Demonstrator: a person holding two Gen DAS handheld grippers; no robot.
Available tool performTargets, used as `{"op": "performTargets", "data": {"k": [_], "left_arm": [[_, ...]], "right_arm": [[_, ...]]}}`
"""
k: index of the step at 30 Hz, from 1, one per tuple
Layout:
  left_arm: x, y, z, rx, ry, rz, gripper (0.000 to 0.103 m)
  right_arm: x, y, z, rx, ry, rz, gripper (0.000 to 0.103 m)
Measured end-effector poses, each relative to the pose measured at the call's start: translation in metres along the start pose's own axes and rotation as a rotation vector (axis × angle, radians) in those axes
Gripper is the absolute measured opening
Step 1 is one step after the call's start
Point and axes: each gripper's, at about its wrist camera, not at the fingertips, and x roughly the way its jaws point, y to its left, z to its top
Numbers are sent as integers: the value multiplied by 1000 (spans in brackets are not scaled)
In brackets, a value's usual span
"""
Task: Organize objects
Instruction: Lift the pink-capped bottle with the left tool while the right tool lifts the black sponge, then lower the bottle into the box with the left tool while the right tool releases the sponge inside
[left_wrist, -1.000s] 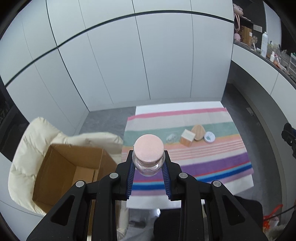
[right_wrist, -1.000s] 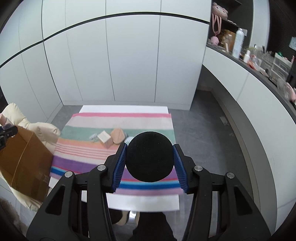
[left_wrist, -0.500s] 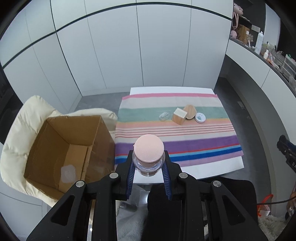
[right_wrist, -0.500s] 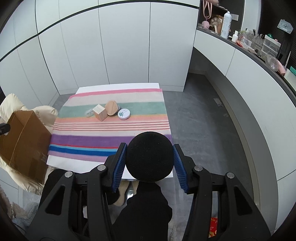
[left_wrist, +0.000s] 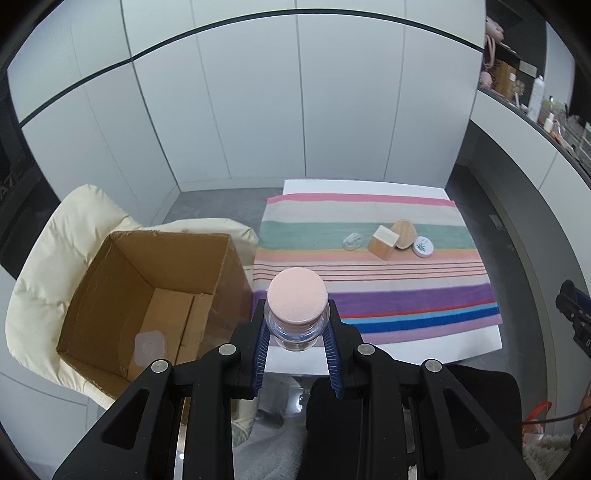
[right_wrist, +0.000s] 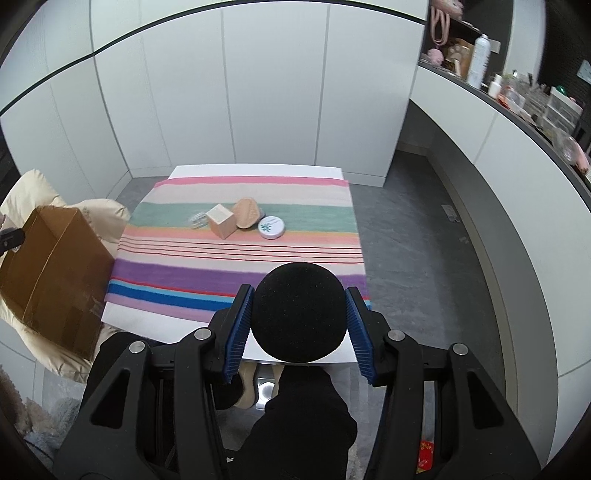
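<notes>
My left gripper (left_wrist: 295, 341) is shut on a clear glass jar with a pink lid (left_wrist: 297, 300), held above the table's near edge, beside the open cardboard box (left_wrist: 147, 295). My right gripper (right_wrist: 299, 326) is shut on a round black object (right_wrist: 299, 312) over the near right corner of the striped cloth (right_wrist: 240, 266). Farther back on the cloth lie a wooden cube (left_wrist: 384, 244), a tan oval lid (left_wrist: 404, 233), a white round tin (left_wrist: 423, 246) and a small clear piece (left_wrist: 352, 242).
The box sits on a cream padded chair (left_wrist: 55, 258) left of the white table (left_wrist: 406, 350). White cabinet walls stand behind. A cluttered shelf (right_wrist: 517, 88) runs along the right. Dark clothed legs (right_wrist: 295, 424) show below the grippers.
Both grippers have pulled back toward the near table edge and sunk a little, each still holding its object. The left one has shifted so the box's inside is now more fully in view.
</notes>
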Motion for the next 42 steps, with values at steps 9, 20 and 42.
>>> {"op": "performTargets", "data": {"k": [9, 20, 42], "left_arm": [[2, 42, -11, -59, 25, 61, 28], [-11, 135, -53, -208, 57, 181, 28], [-37, 253, -128, -390, 67, 384, 28]], "right_arm": [[6, 56, 8, -92, 4, 69, 52], [10, 171, 14, -260, 1, 221, 52], [-24, 430, -33, -706, 7, 541, 52]]}}
